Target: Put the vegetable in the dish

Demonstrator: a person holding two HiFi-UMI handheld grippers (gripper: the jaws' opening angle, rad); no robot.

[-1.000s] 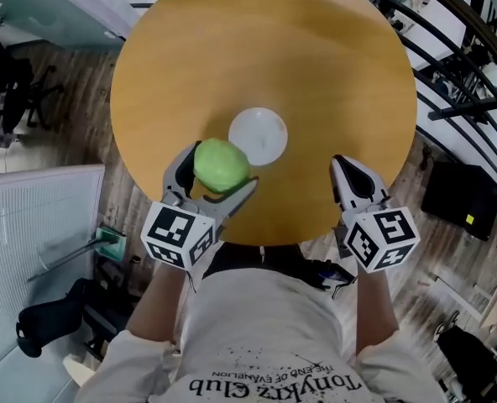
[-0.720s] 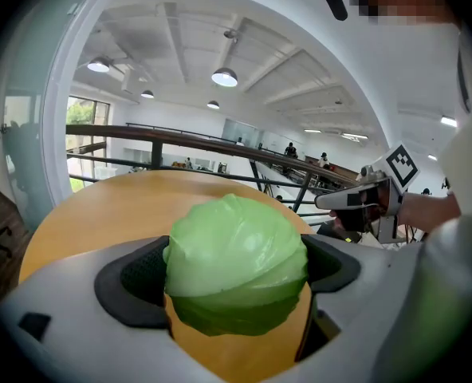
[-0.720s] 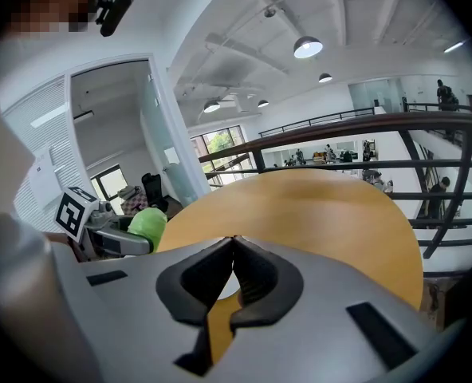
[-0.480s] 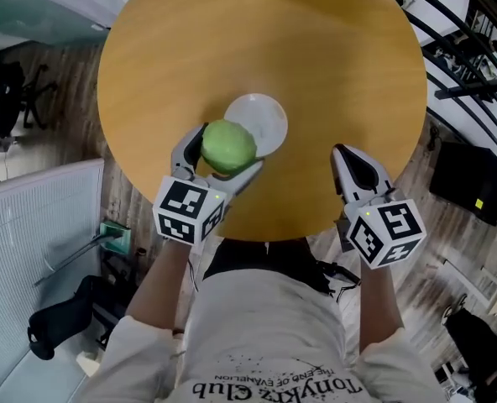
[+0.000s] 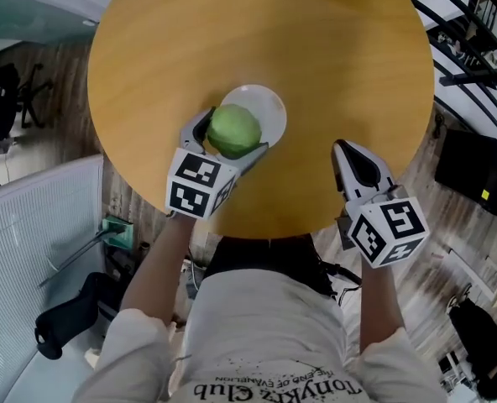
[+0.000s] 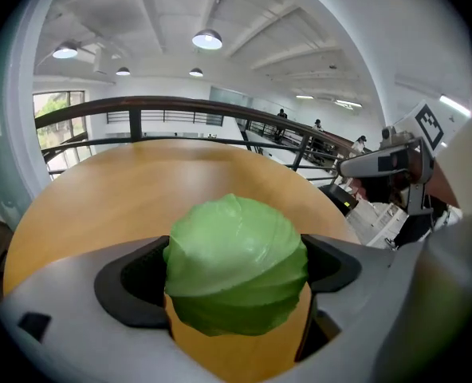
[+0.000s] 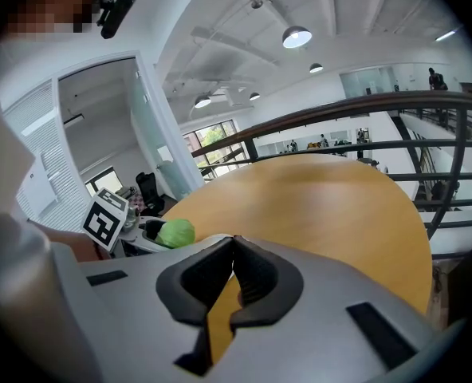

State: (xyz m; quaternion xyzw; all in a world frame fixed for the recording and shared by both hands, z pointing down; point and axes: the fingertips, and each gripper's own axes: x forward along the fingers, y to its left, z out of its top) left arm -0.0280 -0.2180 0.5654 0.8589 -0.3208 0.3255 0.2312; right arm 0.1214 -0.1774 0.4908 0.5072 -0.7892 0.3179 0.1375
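A green cabbage (image 5: 233,130) is clamped between the jaws of my left gripper (image 5: 232,134), held over the near left edge of the white dish (image 5: 269,112). In the left gripper view the cabbage (image 6: 236,263) fills the gap between the jaws and hides the dish. My right gripper (image 5: 353,159) hovers over the table's near right part with its jaws shut and nothing in them. From the right gripper view (image 7: 234,244) the cabbage (image 7: 176,233) shows small at the left.
The round wooden table (image 5: 316,49) carries only the dish. Black railings (image 5: 475,40) run past its far right side. A white panel (image 5: 39,225) and a black chair (image 5: 5,99) stand on the floor at the left.
My left gripper has carried the cabbage forward and slightly right, from the table's near edge to over the dish's rim. The right gripper has barely moved.
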